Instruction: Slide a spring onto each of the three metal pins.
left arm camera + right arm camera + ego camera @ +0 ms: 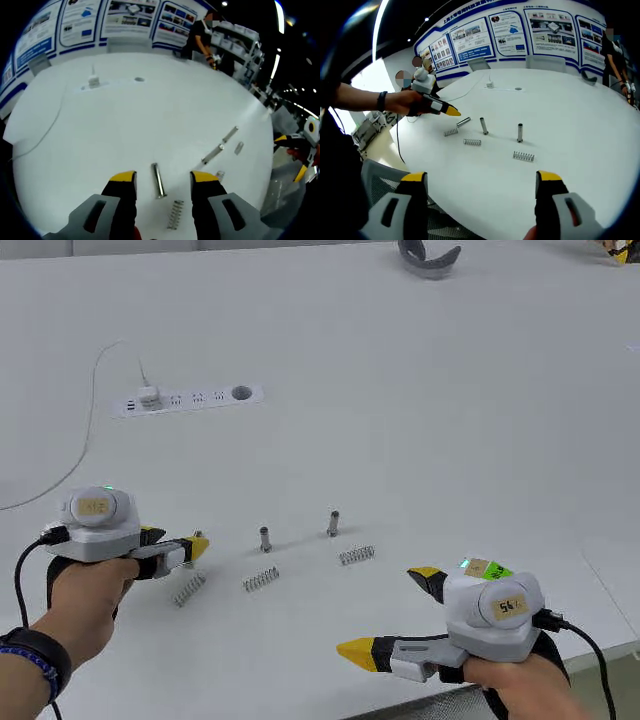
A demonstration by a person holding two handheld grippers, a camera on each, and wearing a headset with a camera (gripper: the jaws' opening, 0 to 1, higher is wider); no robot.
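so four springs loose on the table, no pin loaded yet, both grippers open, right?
No: three springs lie loose, not four; the head view shows them on the table near the pins. The rest holds: no pin carries a spring, and the left gripper and right gripper are open.

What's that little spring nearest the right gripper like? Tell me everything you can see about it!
The spring is a small coil of silvery metal wire, its turns showing as fine ridges. It lies on its side on the white table, in front of the nearest upright pin, not touching it and not on any pin. The open right gripper hangs apart from it, nearer the person, so nothing holds it.
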